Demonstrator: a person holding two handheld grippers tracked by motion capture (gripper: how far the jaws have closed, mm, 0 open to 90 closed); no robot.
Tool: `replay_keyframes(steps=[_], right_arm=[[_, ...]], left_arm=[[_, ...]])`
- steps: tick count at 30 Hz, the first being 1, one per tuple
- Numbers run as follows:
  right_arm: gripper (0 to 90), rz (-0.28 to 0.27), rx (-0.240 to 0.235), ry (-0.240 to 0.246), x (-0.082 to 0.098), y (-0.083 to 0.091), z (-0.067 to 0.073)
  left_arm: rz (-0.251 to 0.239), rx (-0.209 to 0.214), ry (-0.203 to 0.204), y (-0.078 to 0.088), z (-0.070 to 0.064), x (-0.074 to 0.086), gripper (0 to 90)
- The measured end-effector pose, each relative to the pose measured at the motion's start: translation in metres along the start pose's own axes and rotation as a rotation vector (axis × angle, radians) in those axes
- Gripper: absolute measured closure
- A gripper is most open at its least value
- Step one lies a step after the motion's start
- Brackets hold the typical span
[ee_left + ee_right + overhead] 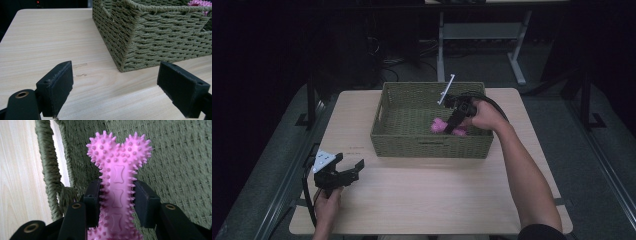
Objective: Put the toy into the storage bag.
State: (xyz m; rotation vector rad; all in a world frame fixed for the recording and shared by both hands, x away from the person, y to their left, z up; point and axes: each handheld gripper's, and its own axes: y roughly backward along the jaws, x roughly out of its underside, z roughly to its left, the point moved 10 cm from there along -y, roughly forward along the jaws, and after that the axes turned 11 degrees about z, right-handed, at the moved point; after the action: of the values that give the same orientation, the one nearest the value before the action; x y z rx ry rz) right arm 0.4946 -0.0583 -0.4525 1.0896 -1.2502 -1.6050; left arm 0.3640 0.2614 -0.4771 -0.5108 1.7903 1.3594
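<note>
Placing step, high view and both gripper views. The right hand-held gripper [455, 119] is reaching down into the olive-green woven rectangular basket [430, 143], its two black jaws clamping the shaft of a pink, nub-covered rubber bone-shaped chew toy [117, 182]. The toy's forked end is pointing away from the jaws toward the basket's inner wall, and the toy is sitting inside the basket's right half, close above the woven floor; whether it is already touching that floor is hard to tell, since the hand is covering that spot from above. The left hand-held gripper [349, 172] is resting on the pale wooden table [422, 200] well in front of the basket's near-left corner, jaws standing wide apart with nothing between them.

To do the step well, the right hand should probably be lowering the toy until it is lying flat on the basket's floor, keeping clear of the basket's rim and right wall, and only then spreading the jaws. Withdrawing straight up should keep the nubs from catching on the pads.
</note>
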Motion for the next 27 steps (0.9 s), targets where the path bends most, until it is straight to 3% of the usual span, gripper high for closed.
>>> replay_keyframes(steps=[27], right_arm=[[58.1,0.019,-0.027,-0.017,0.007,-0.02,0.001]], left_arm=[[0.002,-0.002,-0.001,0.0,0.0,0.0,13.0]])
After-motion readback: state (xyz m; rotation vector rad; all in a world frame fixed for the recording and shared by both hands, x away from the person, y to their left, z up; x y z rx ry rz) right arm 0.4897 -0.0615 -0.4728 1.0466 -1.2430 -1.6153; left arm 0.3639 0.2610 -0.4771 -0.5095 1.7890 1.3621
